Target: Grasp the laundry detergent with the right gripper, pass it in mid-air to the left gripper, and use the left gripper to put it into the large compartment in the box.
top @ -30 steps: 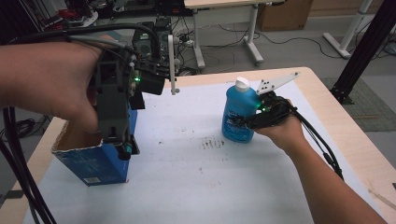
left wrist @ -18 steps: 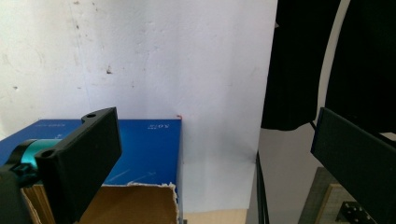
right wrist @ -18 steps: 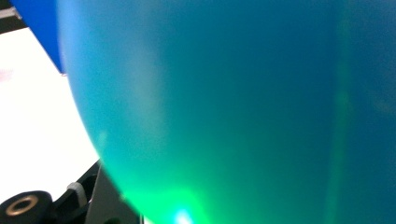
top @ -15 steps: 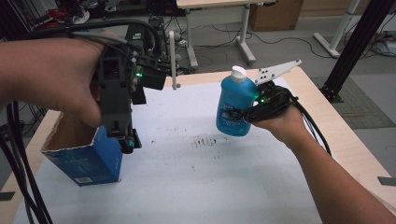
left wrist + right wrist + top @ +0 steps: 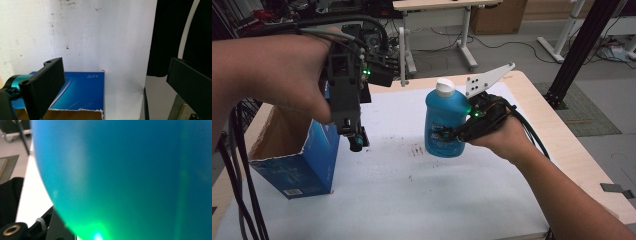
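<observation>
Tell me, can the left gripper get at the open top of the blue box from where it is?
Probably yes. The left gripper hangs with open, empty jaws just above the blue box, at its right edge. The blue bottle is held well off to the side.

A translucent blue bottle (image 5: pixel 444 125) with a white cap (image 5: pixel 444 87) was seen, its surface tinged green by a glow. The box (image 5: pixel 297 160) was printed blue outside and left brown inside. The table cover (image 5: pixel 412 200) was white, flecked with dark marks
</observation>
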A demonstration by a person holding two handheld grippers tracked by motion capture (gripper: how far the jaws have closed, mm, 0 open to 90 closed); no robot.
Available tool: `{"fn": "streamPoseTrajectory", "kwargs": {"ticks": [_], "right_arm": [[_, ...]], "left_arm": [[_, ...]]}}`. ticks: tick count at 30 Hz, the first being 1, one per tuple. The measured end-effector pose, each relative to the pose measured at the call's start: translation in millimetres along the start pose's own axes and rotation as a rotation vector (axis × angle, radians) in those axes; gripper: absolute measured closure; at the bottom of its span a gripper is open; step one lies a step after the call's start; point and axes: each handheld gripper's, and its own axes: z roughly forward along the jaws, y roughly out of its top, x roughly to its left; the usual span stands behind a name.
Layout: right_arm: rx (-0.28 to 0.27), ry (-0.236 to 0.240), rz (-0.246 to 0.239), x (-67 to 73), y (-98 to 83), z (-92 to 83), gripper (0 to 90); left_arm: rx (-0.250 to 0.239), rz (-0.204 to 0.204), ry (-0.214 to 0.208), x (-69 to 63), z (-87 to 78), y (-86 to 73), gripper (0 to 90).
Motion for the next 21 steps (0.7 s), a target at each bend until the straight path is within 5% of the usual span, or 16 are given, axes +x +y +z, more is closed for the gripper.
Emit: {"fn": "streamPoseTrajectory", "kwargs": {"ticks": [8, 21], "right_arm": [[-0.002, 0.083, -0.062, 26.5, 16.9, 9.2, 46.0], [0.027, 0.224, -0.144, 62.3, 40.4, 50.9, 46.1]], "left_arm": [[-0.001, 0.0, -0.003, 0.1, 4.8, 4.6, 1.8], [0.011, -0.009, -0.009, -5.0, 8.9, 9.4, 1.8]]}}
